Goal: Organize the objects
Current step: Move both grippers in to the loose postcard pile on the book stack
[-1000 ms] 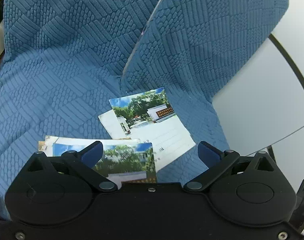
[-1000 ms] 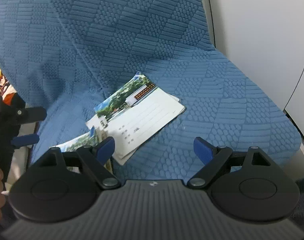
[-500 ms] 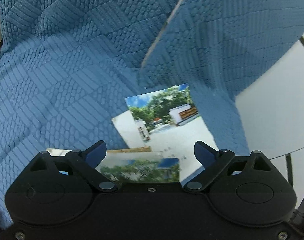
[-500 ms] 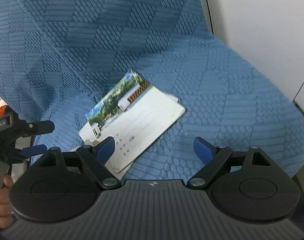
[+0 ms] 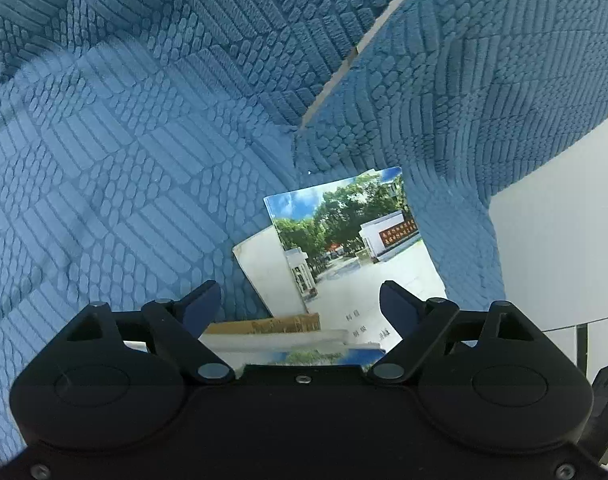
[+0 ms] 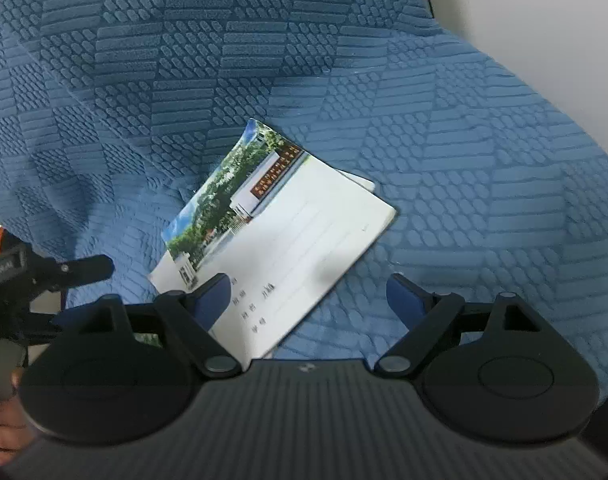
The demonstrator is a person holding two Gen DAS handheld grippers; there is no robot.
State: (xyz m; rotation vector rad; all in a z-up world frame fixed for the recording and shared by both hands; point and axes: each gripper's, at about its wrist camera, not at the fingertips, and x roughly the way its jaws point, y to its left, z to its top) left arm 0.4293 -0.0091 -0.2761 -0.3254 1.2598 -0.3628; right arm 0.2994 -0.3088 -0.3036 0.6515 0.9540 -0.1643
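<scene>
Blue-padded left tongs (image 5: 299,306) have narrowed and dropped nearer the booklets (image 5: 352,248).

Near cards (image 5: 263,326): your left gripper's body hides their lower parts.
Under-card (image 6: 362,182): you see only a corner.
Printed lines (image 6: 259,304): too small to read.
Your hand (image 6: 1,432): cut by the edge.

A seat is covered by a blue quilted cover (image 5: 151,168) (embossed with blocks of bars and ovals). A pale seam (image 5: 356,52) is seen at its fold. A white wall (image 6: 544,4) is seen behind.
</scene>
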